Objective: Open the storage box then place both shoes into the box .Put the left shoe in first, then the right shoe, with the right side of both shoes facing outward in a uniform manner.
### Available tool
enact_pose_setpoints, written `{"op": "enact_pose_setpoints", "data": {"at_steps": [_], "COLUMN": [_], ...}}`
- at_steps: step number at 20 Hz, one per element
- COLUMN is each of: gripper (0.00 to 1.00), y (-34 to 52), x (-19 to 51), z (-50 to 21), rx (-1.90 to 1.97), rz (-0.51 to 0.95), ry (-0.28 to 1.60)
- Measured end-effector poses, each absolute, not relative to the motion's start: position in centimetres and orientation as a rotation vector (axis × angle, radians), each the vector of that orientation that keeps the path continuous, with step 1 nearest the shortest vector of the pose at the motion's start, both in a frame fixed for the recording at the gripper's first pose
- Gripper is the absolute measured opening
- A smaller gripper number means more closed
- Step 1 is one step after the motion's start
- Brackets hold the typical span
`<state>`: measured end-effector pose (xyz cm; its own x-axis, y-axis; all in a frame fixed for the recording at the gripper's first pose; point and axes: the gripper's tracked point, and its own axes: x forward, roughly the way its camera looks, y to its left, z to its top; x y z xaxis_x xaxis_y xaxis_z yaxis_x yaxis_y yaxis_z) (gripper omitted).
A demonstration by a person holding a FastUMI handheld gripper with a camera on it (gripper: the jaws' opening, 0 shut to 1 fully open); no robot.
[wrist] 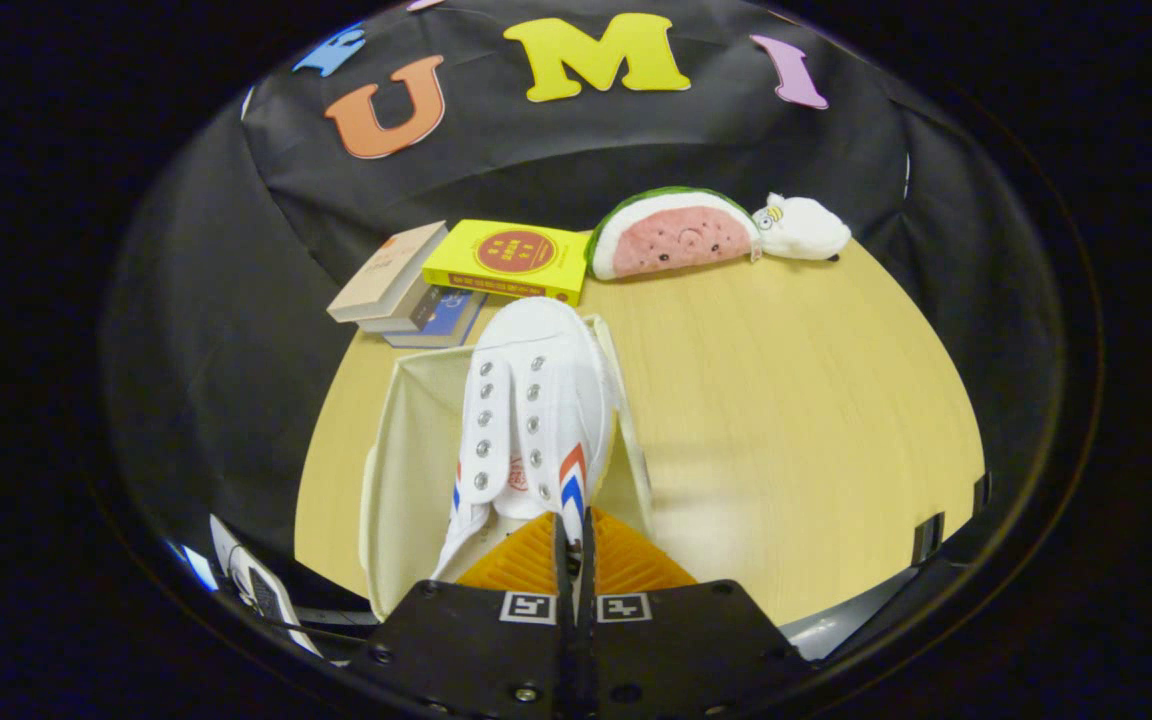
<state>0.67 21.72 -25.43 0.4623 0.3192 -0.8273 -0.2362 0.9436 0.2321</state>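
A white canvas shoe [531,400] with red and blue stripes on its side hangs toe-away just ahead of my fingers. My gripper [574,545] is shut on the shoe, pinching the thin rim of its opening at the heel end. Below and around the shoe lies the open cream storage box [406,450], its walls showing to the left and right of the shoe. The shoe sits over the box's right half. The box floor under the shoe is hidden.
The box rests on a light wooden table [796,420]. Beyond the box lie a stack of books [406,285] and a yellow book [511,258]. A watermelon-slice plush [676,235] and a small white plush [801,228] sit at the table's far edge.
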Motion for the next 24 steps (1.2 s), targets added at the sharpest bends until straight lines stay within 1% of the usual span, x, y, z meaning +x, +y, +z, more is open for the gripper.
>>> {"op": "enact_pose_setpoints", "data": {"at_steps": [5, 7, 8, 10, 11, 12, 13, 14, 16, 18, 20, 24], "gripper": [0.00, 0.12, 0.32, 0.59, 0.61, 0.75, 0.79, 0.80, 0.90, 0.95, 0.95, 0.96], "y": [21.8, 22.5, 22.8, 22.9, 22.9, 22.9, 22.6, 22.2, 21.0, 19.8, 18.6, 17.0], "x": [0.5, 0.1, -0.3, -0.4, -0.4, -0.5, -0.6, -0.5, -0.1, 0.2, 0.3, -0.1], "z": [-26.7, -26.9, -27.0, -26.6, -26.3, -25.9, -25.5, -24.9, -23.5, -21.6, -19.7, -17.2], "rx": [0.089, 0.128, 0.143, 0.159, 0.162, 0.166, 0.164, 0.159, 0.136, 0.119, 0.107, 0.093], "rz": [0.333, 0.366, 0.383, 0.397, 0.404, 0.410, 0.409, 0.407, 0.384, 0.354, 0.323, 0.282], "ry": [1.042, 1.055, 1.065, 1.053, 1.042, 1.032, 1.016, 0.989, 0.917, 0.836, 0.769, 0.694]}}
